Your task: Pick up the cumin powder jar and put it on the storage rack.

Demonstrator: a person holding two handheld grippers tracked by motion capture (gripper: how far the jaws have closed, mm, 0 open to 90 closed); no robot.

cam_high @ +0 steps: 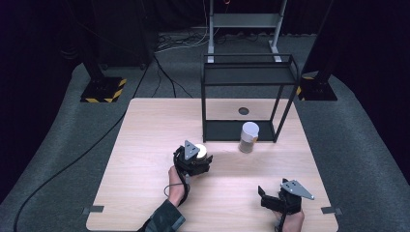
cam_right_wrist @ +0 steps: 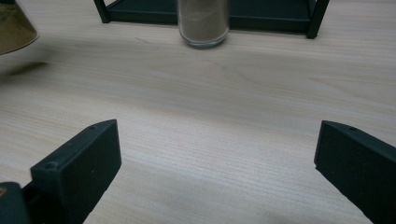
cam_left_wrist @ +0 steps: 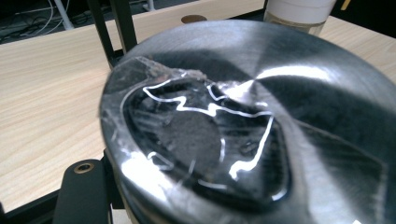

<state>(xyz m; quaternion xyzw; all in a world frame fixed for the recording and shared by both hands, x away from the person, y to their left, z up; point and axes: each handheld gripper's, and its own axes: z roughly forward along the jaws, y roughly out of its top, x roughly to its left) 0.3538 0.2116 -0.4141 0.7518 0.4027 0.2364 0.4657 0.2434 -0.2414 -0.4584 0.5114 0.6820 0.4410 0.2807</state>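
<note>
Two jars. One, white-capped with pale powder inside, stands upright on the table just in front of the rack's lower shelf, right of centre: the standing jar. The other, the held jar, sits in the left gripper near mid-table, its white top peeking past the grey plate. In the left gripper view its shiny metal lid, with clear film stuck on it, crowds the lens. The jaws are closed around it.

One black wire rack, two shelves, far side of table, right of centre. One small dark round hole in the tabletop inside the rack's frame.

Right gripper low at near right corner, close to the table's near edge, jaws spread wide, nothing between them.

Open wood: whole left half, and the strip between the grippers.
</note>
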